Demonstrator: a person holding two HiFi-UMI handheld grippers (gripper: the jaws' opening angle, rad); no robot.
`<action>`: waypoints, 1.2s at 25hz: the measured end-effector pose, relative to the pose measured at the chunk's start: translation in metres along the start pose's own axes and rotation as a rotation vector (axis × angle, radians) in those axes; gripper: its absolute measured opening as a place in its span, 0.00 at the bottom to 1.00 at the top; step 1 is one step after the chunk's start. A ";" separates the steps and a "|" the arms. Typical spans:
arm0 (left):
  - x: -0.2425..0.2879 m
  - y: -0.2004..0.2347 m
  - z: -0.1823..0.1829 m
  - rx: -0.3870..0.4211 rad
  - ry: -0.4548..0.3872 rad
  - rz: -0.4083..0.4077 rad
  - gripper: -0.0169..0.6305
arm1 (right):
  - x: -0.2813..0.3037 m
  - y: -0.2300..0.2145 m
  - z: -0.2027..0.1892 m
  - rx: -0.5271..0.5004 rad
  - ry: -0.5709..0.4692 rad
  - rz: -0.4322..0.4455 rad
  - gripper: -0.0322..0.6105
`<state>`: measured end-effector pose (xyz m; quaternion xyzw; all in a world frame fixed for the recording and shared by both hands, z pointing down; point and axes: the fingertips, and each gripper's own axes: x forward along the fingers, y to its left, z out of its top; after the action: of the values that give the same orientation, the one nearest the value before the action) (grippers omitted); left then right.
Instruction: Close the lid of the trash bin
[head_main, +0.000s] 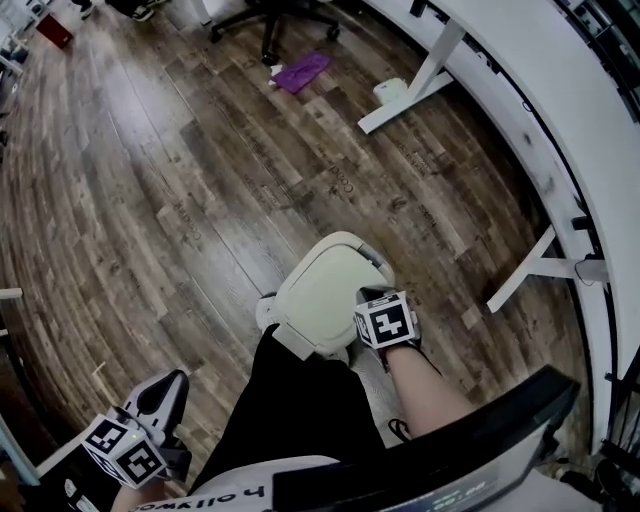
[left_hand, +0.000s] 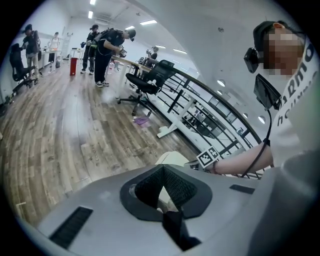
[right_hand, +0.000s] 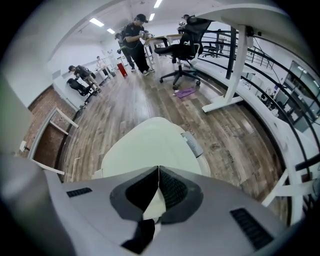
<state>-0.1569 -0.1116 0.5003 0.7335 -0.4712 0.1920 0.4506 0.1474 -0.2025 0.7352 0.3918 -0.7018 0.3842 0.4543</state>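
The person's white shirt (head_main: 232, 489) bears upside-down letters reading "hollywo"; nothing else is legible

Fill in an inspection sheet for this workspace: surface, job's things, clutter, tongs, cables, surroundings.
Surface: wood floor.
Job's things: cream bin lid, down or nearly; cannot tell if it is fully shut.
Clutter: purple cloth and a white item by a desk foot.
Tongs: right tongs shut, empty, by the lid's edge; left tongs shut, empty, low at the person's left.
Cables: black lead down the person's front.
Surroundings: office chair, white desk, people far off.
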 end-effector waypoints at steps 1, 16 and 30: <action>0.000 0.001 0.000 0.003 0.003 0.002 0.04 | 0.002 0.000 0.000 0.000 0.007 -0.001 0.07; 0.010 0.011 -0.006 -0.003 0.049 0.018 0.04 | 0.028 -0.015 -0.003 0.017 0.049 -0.026 0.07; 0.018 0.012 -0.005 -0.025 0.053 0.013 0.04 | 0.040 -0.013 -0.006 -0.031 0.166 -0.099 0.07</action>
<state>-0.1581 -0.1179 0.5214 0.7194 -0.4663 0.2083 0.4708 0.1502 -0.2105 0.7769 0.3858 -0.6474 0.3814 0.5353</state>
